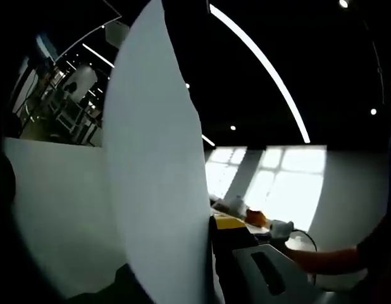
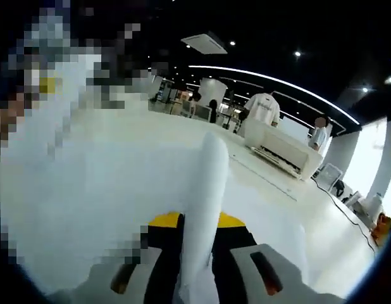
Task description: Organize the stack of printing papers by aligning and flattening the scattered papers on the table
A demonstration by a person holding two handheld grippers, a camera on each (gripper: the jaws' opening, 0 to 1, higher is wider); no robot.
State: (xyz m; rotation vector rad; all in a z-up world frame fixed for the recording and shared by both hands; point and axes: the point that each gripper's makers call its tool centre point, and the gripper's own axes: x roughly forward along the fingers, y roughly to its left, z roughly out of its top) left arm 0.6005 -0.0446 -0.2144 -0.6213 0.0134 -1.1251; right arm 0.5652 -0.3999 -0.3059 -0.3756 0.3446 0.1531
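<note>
The paper [image 1: 154, 177] stands on edge in the left gripper view, rising from between the left gripper [image 1: 211, 278] jaws, which are clamped on its lower edge. In the right gripper view the paper [image 2: 202, 209] appears edge-on, a curved white stack pinched between the 2 jaws of the right gripper [image 2: 198, 272]. Beyond it lies the white bench [image 2: 119, 177]. Farther off, a person in a white shirt [image 2: 264, 109] stands behind a white machine [image 2: 287, 152].
</note>
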